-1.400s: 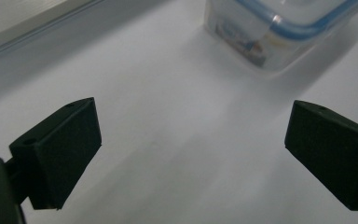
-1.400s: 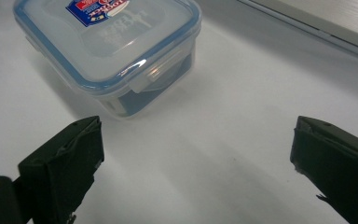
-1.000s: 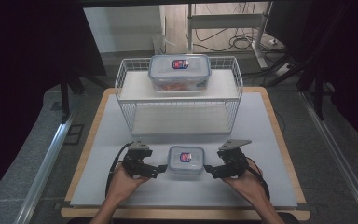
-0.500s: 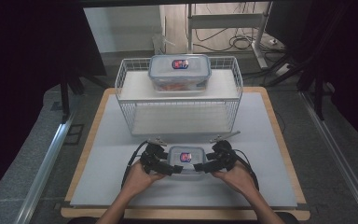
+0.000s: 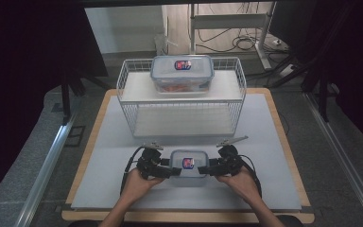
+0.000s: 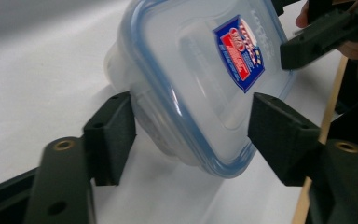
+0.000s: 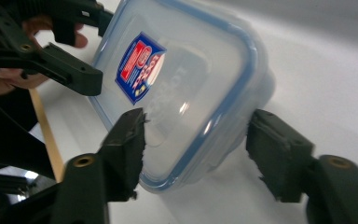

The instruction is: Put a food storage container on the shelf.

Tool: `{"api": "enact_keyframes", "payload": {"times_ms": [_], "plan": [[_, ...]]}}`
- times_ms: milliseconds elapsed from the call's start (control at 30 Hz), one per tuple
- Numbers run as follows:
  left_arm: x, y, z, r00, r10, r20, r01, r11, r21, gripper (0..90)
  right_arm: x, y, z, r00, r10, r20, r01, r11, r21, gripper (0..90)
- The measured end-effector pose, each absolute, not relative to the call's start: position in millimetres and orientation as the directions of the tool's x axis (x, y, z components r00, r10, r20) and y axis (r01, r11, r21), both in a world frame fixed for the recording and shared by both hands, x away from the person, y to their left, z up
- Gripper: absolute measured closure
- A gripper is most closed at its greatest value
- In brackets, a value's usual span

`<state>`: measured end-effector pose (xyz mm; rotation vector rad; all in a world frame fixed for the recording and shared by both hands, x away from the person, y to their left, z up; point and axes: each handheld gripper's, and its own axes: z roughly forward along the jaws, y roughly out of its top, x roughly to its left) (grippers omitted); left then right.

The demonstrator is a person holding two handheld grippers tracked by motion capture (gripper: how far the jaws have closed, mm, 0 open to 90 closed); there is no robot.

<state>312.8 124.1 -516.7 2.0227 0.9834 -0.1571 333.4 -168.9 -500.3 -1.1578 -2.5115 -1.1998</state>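
Hands at the table's near edge bring two grippers in on a small lidded box (image 5: 187, 166) lying on the white mat (image 5: 274, 142). Left gripper (image 5: 168, 171) takes its left end, right gripper (image 5: 209, 169) its right; both have just been closing, jaws half-wide around the corners, contact hard to judge. Box's long axis runs between them. Beyond stands a wire rack (image 5: 182, 120) carrying a larger box (image 5: 182, 73), contents indistinct.
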Motion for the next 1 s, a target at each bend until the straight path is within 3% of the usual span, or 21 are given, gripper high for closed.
{"api": "enact_keyframes", "payload": {"times_ms": [100, 300, 1000], "plan": [[312, 130, -517, 0.673, 0.572, -0.469, 0.701, -0.290, 0.651, 41.4, 333, -177, -501, -0.683, 0.573, 0.454, 0.703, 0.346, 0.621, 48.9], [312, 140, -521, 0.649, 0.531, -0.545, 0.728, -0.228, 0.646, 50.3, 329, -183, -503, -0.674, 0.556, 0.487, 0.710, 0.305, 0.635, 52.5], [315, 152, -530, 0.604, 0.454, -0.655, 0.768, -0.113, 0.630, 57.4, 330, -193, -512, -0.639, 0.504, 0.582, 0.752, 0.249, 0.610, 55.8]]}}
